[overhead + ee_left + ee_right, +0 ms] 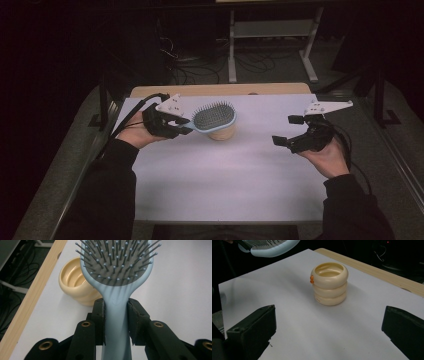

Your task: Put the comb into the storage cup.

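Note:
A light blue hairbrush [214, 118] with grey bristles hangs in the air, bristles up, over a cream ribbed cup [222, 133]. My left gripper [184, 126] is shut on the brush's handle [116, 320]; both pads press its sides in the left gripper view. The cup [329, 284] stands upright on the white sheet, open and empty, with a small orange knob on its side. My right gripper [288, 131] is held above the table's right side, its jaws wide open with nothing between them. The brush head [270, 247] shows at the top left of the right gripper view.
A white sheet [220, 185] covers the table, and a strip of wooden edge [220, 90] shows at the back. Beyond the table stands a white metal frame [272, 35] among cables on a dark floor.

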Available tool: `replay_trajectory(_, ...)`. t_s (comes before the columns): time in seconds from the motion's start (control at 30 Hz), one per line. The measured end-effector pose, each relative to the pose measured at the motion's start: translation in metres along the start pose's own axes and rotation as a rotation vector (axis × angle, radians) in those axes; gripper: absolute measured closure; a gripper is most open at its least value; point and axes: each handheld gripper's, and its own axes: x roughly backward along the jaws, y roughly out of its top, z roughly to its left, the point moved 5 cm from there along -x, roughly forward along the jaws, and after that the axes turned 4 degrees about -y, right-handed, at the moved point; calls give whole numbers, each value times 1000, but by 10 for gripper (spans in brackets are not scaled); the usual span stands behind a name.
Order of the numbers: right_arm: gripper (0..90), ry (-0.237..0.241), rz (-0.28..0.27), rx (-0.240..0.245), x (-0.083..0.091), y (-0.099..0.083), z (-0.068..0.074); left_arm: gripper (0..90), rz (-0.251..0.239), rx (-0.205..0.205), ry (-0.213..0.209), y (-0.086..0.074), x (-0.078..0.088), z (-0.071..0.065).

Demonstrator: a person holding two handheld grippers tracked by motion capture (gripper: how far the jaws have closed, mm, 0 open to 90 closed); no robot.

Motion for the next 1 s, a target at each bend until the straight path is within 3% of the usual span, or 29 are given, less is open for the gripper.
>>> replay_trajectory(0.1,0,-12,18,5,-3,4,0,698,-9,6,9,2,1,4)
replay_trajectory(0.63,0,39,30,-6,-12,46,10,698,-41,-3,-8,21,-4,2)
replay_trajectory(0.8,0,15,61,-3,-18,57,13,698,-57,-10,-19,28,-8,1)
replay_trajectory(1.0,0,26,69,13,-23,69,21,698,-75,-17,-15,35,-9,1)
